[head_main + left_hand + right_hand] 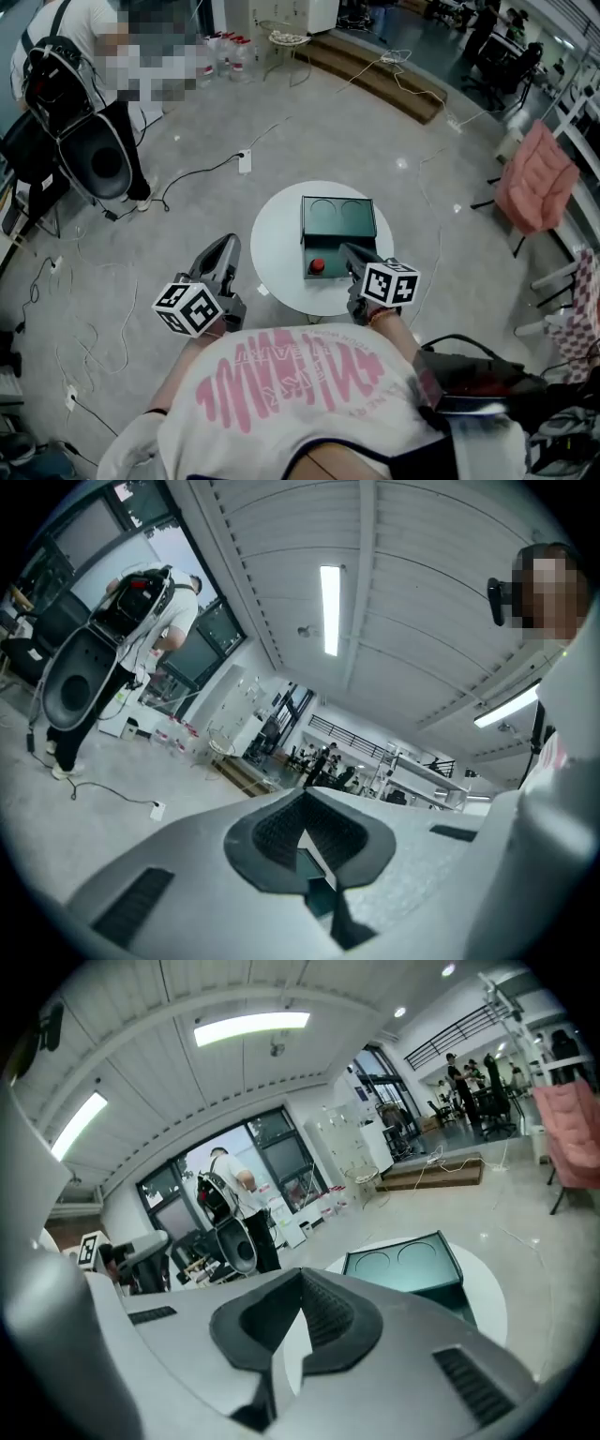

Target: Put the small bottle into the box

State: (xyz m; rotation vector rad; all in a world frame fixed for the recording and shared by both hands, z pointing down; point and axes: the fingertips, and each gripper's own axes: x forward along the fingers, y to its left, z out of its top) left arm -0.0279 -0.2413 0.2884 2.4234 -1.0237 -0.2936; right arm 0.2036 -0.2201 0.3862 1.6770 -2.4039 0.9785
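A dark green box (337, 217) stands on a small round white table (277, 246); its top panel has two round recesses. A small red-capped bottle (318, 265) shows in the box's near, lower part. My right gripper (348, 249) hangs over the box's near right corner, just right of the bottle, shut with nothing between its fingers. My left gripper (227, 244) is held off the table's left edge, jaws together and empty. In the right gripper view the box (403, 1265) lies ahead beyond the shut jaws (298, 1321). The left gripper view looks level across the room past its jaws (305, 841).
A person with a black backpack and a large black speaker-like unit (94, 164) stands at the far left. Cables and a power strip (245, 161) lie on the floor. A pink chair (536, 178) is at the right, a wooden platform (375, 70) beyond.
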